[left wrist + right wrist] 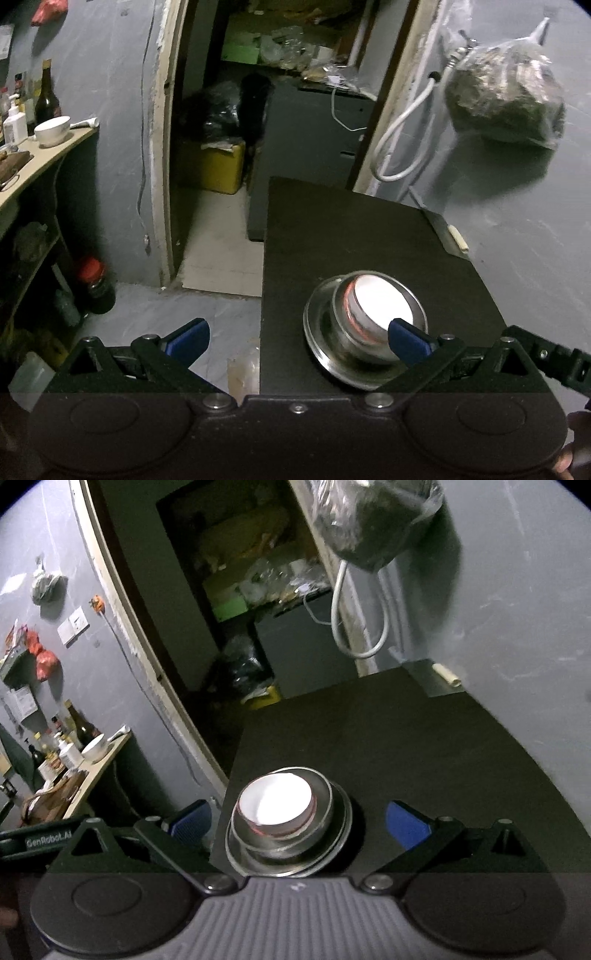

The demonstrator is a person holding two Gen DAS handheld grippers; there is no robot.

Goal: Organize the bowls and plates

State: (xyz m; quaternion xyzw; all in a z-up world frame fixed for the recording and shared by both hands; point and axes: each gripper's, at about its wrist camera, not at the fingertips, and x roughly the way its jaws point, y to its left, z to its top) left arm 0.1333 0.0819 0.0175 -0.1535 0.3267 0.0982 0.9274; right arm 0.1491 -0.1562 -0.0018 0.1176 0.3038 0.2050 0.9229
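So my right gripper [298, 821] is spread as wide as it goes, nothing pinched, blue pads [406, 825] either side of the dish stack without touching it. My left gripper [297, 336] is released too and empty; its right-hand pad only overlaps the stack in the left wrist view, and I can't tell that it touches.

The stack itself: a shiny steel plate [240, 853] at the bottom, a steel bowl [321, 812] sitting in it, and inside that a smaller bowl [275, 805] with a white interior and a reddish-pink band round its outside. The inner bowl sits a bit off-centre, pushed toward one side of the steel bowl. Everything is upright and nested, looks a little motion-blurred.

It all sits on a black tabletop [424, 746], near the corner closest to me. Further back on that table, against the grey wall, lies a cleaver [448, 234] with a pale handle. Off to the left there's a light wooden shelf [44, 155] with a white bowl [51, 131] and bottles [46, 94].
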